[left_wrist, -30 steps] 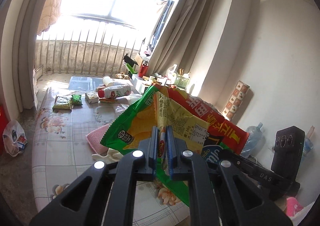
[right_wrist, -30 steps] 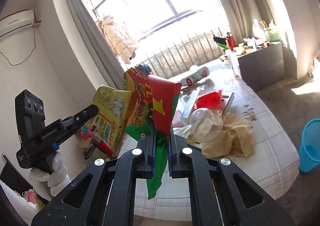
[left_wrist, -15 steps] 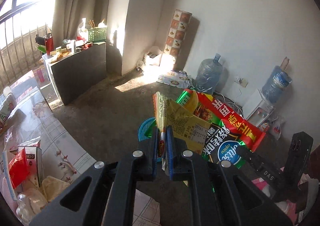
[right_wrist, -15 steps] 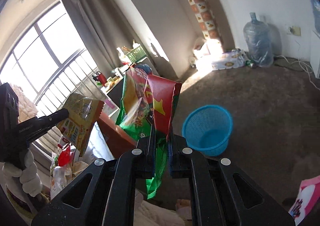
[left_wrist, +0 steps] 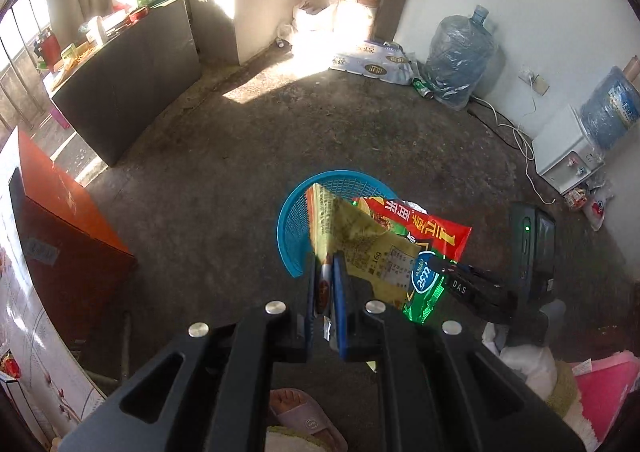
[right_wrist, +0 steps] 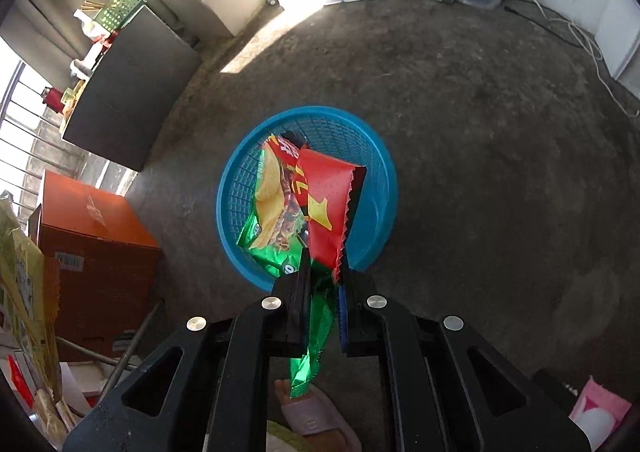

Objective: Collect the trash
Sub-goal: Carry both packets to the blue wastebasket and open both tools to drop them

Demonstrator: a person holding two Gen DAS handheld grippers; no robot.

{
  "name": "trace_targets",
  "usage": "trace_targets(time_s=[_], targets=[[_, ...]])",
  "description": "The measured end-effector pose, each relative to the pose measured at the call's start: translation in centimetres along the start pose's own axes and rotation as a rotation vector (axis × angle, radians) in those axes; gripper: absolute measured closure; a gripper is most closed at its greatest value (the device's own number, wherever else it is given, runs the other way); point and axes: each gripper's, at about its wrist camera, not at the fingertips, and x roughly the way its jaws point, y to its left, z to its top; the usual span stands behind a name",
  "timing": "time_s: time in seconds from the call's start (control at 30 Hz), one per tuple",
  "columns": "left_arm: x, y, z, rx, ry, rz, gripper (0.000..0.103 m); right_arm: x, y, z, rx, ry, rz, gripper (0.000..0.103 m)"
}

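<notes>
We've got both loads dangling right over the blue basket (right_wrist: 372,188) on the floor so they'll drop straight in. Right hand-held gripper (right_wrist: 322,284) is easing open around the red-and-green snack bags (right_wrist: 320,208); left hand-held gripper (left_wrist: 326,284) is clamped on the yellow wrapper (left_wrist: 360,244) — "16g" label readable.
</notes>
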Motion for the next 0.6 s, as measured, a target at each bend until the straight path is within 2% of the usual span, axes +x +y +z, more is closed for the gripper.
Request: trace_targets(time_s=[0.13,0.2,0.3,0.47,0.6], targets=[[2.9,0.6,0.8,-0.023,0.054,0.022,0.095,4.5,-0.9,2.8,0.046,0.071,-0.013,0.080],[4.2,0.9,1.1,-0.036,0.076,0.023,0.095,4.7,-1.3,3.5,0.073,0.055,-0.038,0.069],[5.8,0.9,1.6,-0.050,0.101,0.018,0.095,2.5,-1.6,3.5,0.078,-0.009,-0.010,0.059],[8.3,0.6,2.3,-0.065,0.146,0.008,0.094,-1.3,-3.0,2.0,0.093,-0.085,0.045,0.059],[10.9,0.1,3.5,-0.100,0.183,-0.018,0.091,-4.7,-4.4,-1.6,0.099,-0.106,0.072,0.059]])
